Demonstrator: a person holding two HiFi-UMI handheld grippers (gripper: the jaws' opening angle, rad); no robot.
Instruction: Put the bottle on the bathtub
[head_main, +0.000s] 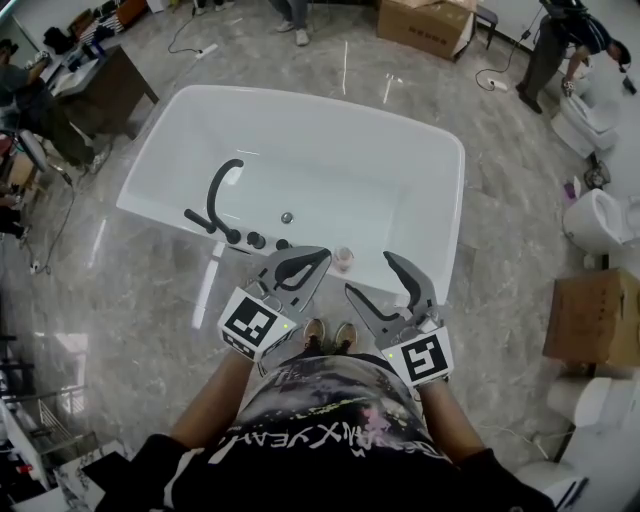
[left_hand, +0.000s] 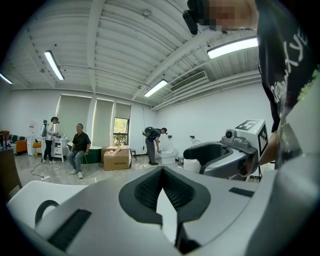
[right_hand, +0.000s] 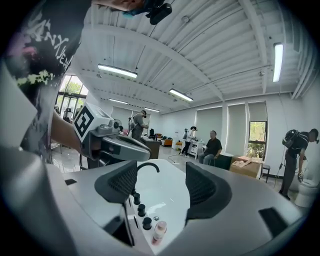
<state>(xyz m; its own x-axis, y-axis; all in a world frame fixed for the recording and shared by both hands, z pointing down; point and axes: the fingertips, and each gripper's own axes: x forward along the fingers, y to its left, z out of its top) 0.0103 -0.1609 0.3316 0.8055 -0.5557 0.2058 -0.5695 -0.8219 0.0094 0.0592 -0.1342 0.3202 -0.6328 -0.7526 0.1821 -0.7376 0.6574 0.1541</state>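
Grey polished stone flooring is running through a showroom, and a white bathtub (head_main: 300, 100) is standing on it at 12 o'clock from the person. A small bottle (head_main: 343, 260) with a pale cap is standing upright on the tub's near rim, at about 4 o'clock from the black curved faucet (head_main: 222, 190) and just to the right of a row of black knobs (head_main: 256, 240). Nothing is touching it.

The left gripper (head_main: 305, 270) is hovering just at 8 o'clock of the bottle. In the left gripper view its ribbed pads are meeting at the tips, with nothing between them (left_hand: 162, 172). The right gripper (head_main: 368, 273) is hovering at 4 o'clock of the bottle, its jaws standing wide apart and holding nothing. The right gripper view is looking between them (right_hand: 160, 180) into the bathtub (right_hand: 165, 197), with the bottle (right_hand: 159, 231) showing low at 6 o'clock on the rim.

The person's dark shirt (head_main: 330, 420) is carrying white lettering, of which "YEAH" is reading clearly. A cardboard box (head_main: 590, 315) is sitting at 3 o'clock. Another box (left_hand: 116, 157), seen in the left gripper view, is bearing dark print too small to read.
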